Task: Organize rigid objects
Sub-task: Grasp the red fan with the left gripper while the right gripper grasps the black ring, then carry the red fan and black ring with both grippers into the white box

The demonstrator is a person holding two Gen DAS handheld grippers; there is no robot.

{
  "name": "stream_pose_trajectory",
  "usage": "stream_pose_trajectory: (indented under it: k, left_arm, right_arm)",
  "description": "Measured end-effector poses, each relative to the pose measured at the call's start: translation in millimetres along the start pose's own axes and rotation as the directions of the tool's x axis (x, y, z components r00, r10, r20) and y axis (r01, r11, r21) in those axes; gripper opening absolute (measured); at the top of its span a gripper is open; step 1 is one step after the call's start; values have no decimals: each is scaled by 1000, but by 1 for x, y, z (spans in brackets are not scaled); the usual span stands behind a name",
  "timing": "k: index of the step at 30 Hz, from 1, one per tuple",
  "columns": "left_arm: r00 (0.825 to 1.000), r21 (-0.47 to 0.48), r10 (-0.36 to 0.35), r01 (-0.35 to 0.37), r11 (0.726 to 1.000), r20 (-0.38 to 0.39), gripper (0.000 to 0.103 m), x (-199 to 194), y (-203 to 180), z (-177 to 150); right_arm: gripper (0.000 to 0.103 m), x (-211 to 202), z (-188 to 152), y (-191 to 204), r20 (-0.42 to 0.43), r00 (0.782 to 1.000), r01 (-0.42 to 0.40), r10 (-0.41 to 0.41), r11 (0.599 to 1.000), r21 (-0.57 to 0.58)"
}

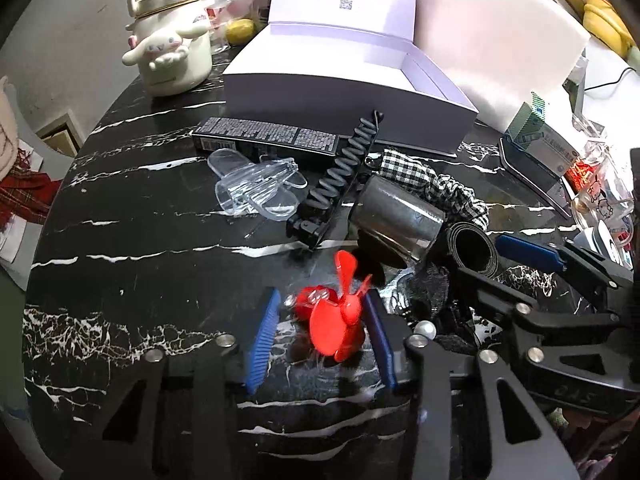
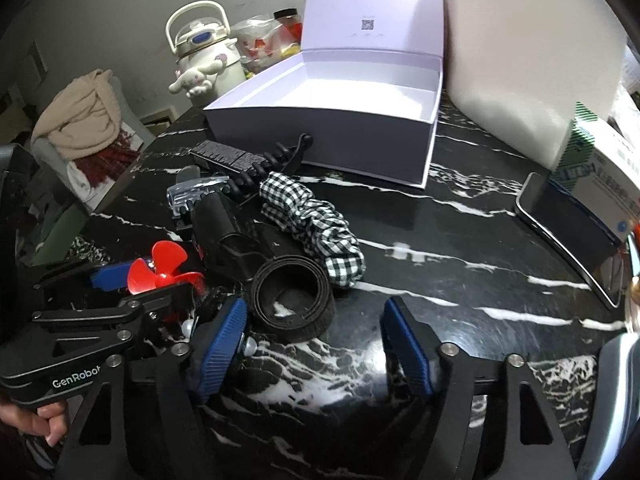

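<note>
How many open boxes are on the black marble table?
1. The open lavender box stands at the far side of the table, behind the gingham scrunchie, its lid up. The flat black box beside it looks closed; clutter may hide others.

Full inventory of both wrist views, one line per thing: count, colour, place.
small plastic fan: 1, red, near table edge, between left gripper's pads
rolled belt: 1, black, beside the fan
gingham scrunchie: 1, black-white, mid-table
open cardboard box: 1, lilac, far side, lid up
clear plastic clip: 1, transparent, left of centre
coiled cable: 1, black, before the box
flat printed carton: 1, black, before the box
cartoon-dog kettle: 1, cream, far left
phone: 1, dark, right edge
marble table: 1, black, white-veined
left gripper: blue pads around the fan; contact unclear
right gripper: blue pads apart, nothing between
</note>
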State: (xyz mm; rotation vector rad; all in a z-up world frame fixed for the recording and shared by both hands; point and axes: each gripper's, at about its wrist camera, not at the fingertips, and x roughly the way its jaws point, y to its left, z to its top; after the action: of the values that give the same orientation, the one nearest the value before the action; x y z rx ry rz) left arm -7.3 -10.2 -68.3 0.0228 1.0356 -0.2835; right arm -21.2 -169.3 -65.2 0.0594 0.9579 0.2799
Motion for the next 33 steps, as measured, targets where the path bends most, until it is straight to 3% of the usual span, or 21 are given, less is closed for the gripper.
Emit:
stream_pose_trajectory:
  k: [7, 19, 33]
  left_arm:
    - [1000, 13, -21, 21, 1000, 1, 38, 1, 0, 3]
    - [999, 17, -37, 36, 999, 21, 34, -8, 2, -1]
    - [995, 20, -23, 22, 1000, 97, 34, -36, -1, -13]
  right_arm:
    - [41, 4, 3, 4, 0, 1000, -23, 23, 999, -34]
    - [41, -2, -1, 1, 0, 1000, -9, 9, 1000, -25]
    - [41, -28, -16, 4, 51, 999, 3, -1, 1000, -27]
